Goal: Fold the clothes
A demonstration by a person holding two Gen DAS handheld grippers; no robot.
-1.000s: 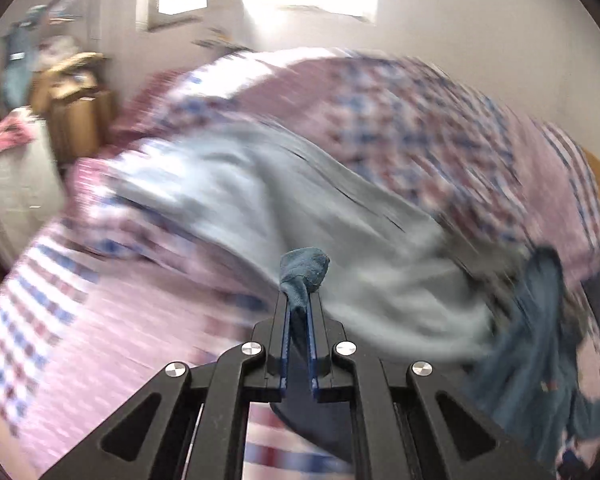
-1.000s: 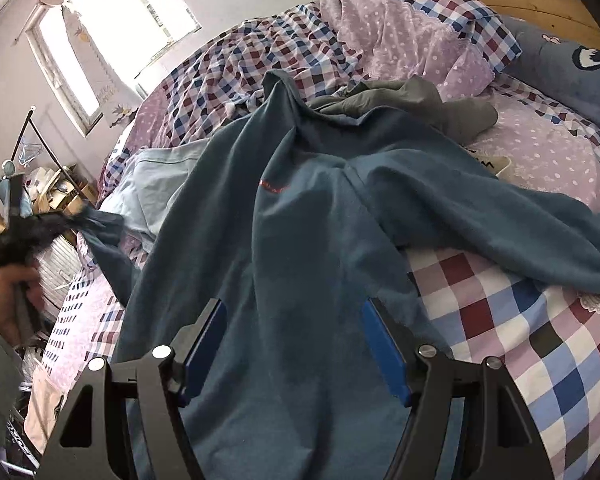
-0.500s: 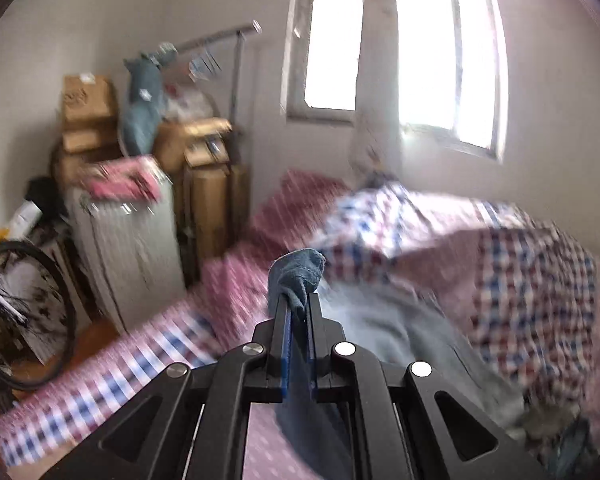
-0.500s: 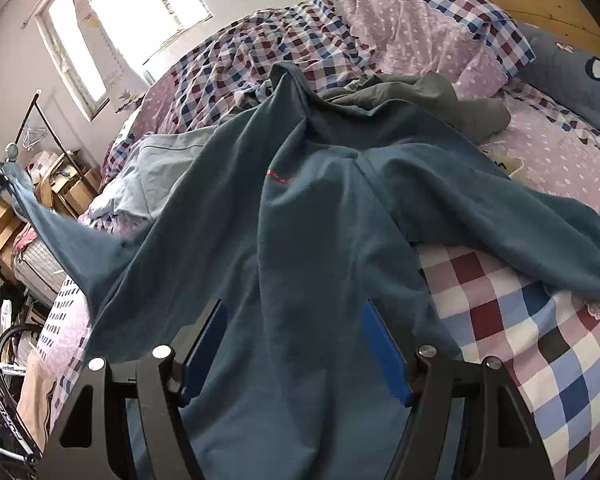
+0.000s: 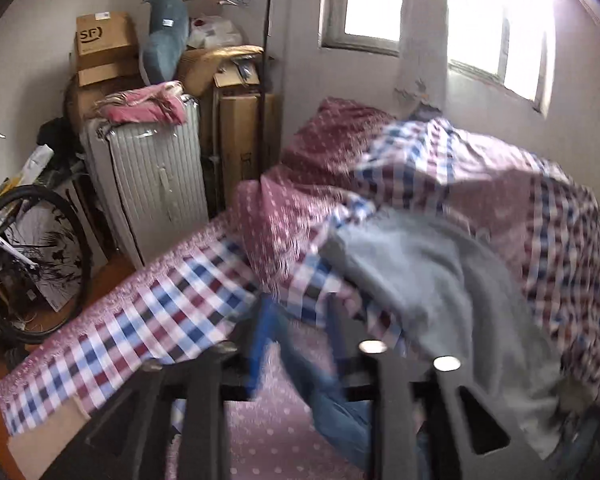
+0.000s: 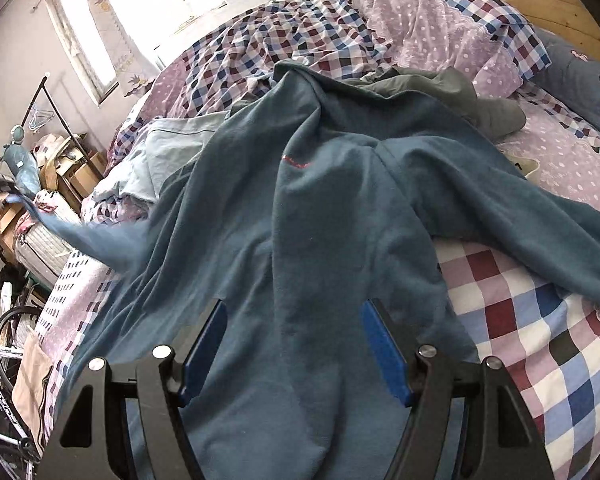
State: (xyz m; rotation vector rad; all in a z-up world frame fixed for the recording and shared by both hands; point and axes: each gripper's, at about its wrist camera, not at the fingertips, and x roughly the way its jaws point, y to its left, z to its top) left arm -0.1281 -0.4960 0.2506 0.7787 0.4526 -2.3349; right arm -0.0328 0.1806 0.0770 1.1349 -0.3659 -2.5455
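left gripper (image 5: pixel 300 320) blurred; sleeve (image 5: pixel 332 396) passes between fingers

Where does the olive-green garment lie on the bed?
In the right wrist view, the olive-green garment lies bunched at upper right, beyond the blue sweatshirt and below the pillow.

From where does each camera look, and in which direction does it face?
Left wrist: on the left gripper, facing the bed's foot, suitcase and window; own blurred fingers show.
Right wrist: on the right gripper, above the blue sweatshirt, facing the headboard; open fingers show.
Shared: checked bedding, sweatshirt, suitcase.
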